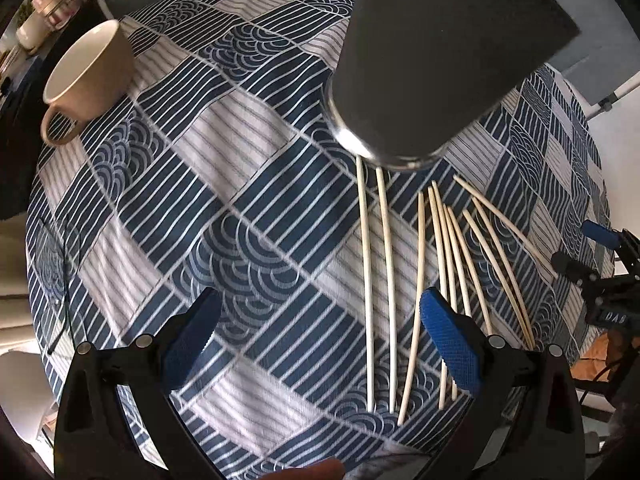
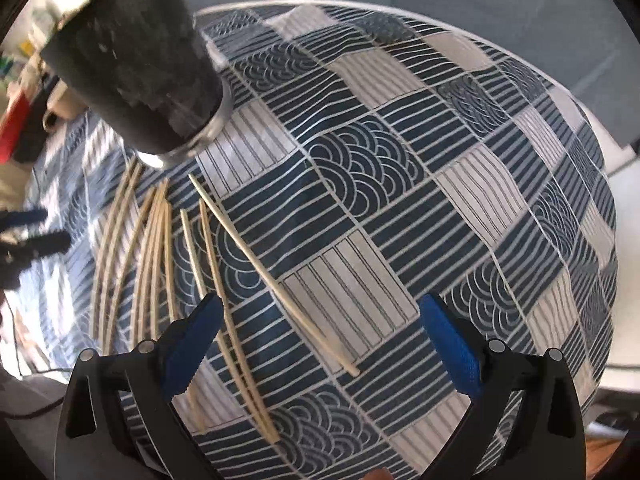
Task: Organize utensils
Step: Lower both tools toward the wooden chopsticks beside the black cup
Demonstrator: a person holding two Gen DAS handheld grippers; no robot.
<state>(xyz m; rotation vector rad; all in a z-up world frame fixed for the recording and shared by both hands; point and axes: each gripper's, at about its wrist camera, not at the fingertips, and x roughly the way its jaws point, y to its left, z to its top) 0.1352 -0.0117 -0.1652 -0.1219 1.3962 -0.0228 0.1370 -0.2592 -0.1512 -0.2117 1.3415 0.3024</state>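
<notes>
Several pale wooden chopsticks point(image 1: 420, 276) lie fanned out on the blue-and-white patterned tablecloth point(image 1: 224, 184), below a tall dark holder cup point(image 1: 432, 64) with a metal base. My left gripper point(image 1: 320, 332) is open and empty, hovering above the cloth; its right finger point(image 1: 452, 340) is over the chopsticks. In the right wrist view the chopsticks point(image 2: 160, 264) lie to the left, one point(image 2: 276, 276) apart from the rest, and the holder cup point(image 2: 140, 60) stands at upper left. My right gripper point(image 2: 320, 344) is open and empty above the cloth point(image 2: 440, 184).
A beige mug point(image 1: 88, 76) stands at the far left of the table. Jars sit on a shelf point(image 1: 52, 8) beyond it. A thin black cable point(image 1: 64, 280) runs along the left table edge. The right gripper shows at the right edge point(image 1: 600, 264).
</notes>
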